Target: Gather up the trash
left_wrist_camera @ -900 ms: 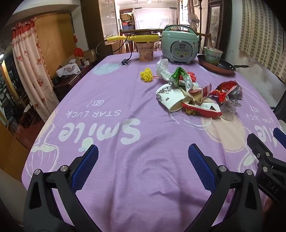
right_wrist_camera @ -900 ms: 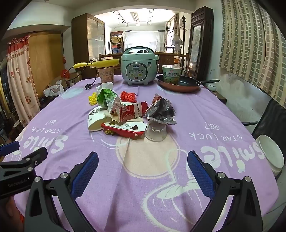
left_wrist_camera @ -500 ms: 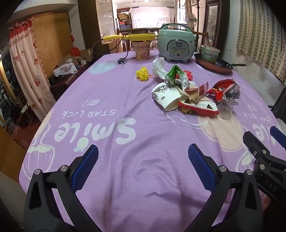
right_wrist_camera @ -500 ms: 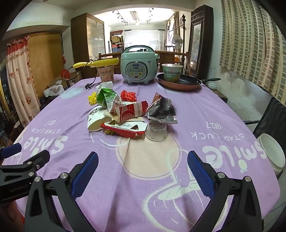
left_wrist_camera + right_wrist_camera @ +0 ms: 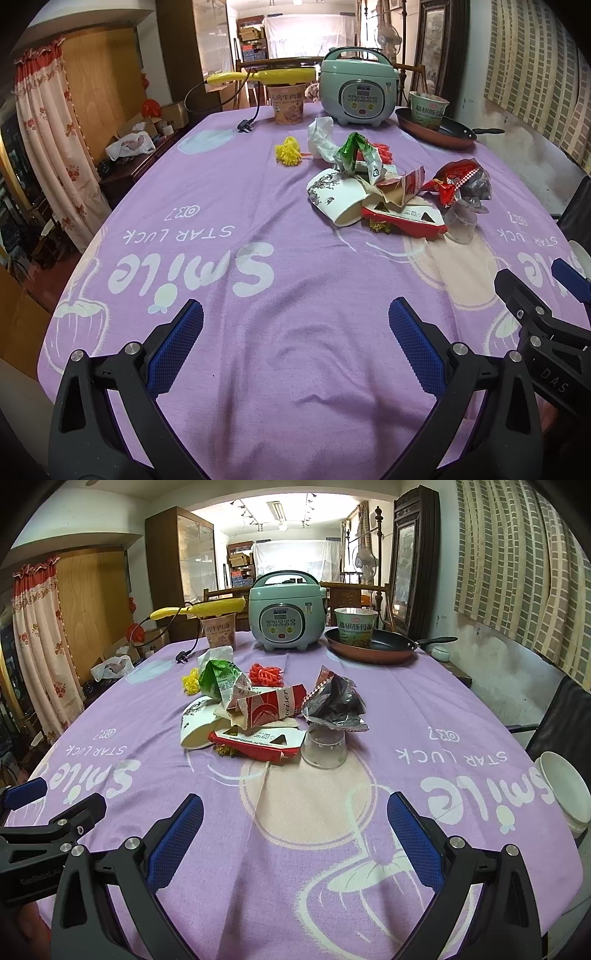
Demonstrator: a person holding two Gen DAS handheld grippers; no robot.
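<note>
Both the left gripper (image 5: 295,343) and the right gripper (image 5: 295,830) are holding their fingers wide open and empty. The crumpled wrapper pile (image 5: 258,712) is lying before the mint-green rice cooker (image 5: 286,614). Approaching low, taking outer pieces first, seems best.

The bench (image 5: 443,709) carries a trash pile at its middle. In that pile, a tipped paper cup (image 5: 197,725) lies at the left, a flattened carton (image 5: 258,744) just beside it on its right, and an upturned plastic cup (image 5: 325,747) at the right with a crumpled foil bag (image 5: 338,701) on top. Behind the pile, at the far edge, stands a rice cooker (image 5: 286,613). A noodle cup (image 5: 219,629) stands left of the cooker. A frying pan (image 5: 373,646) sits to the right, holding a second noodle cup (image 5: 355,626). A power plug (image 5: 246,125) lies near the far left corner.
</note>
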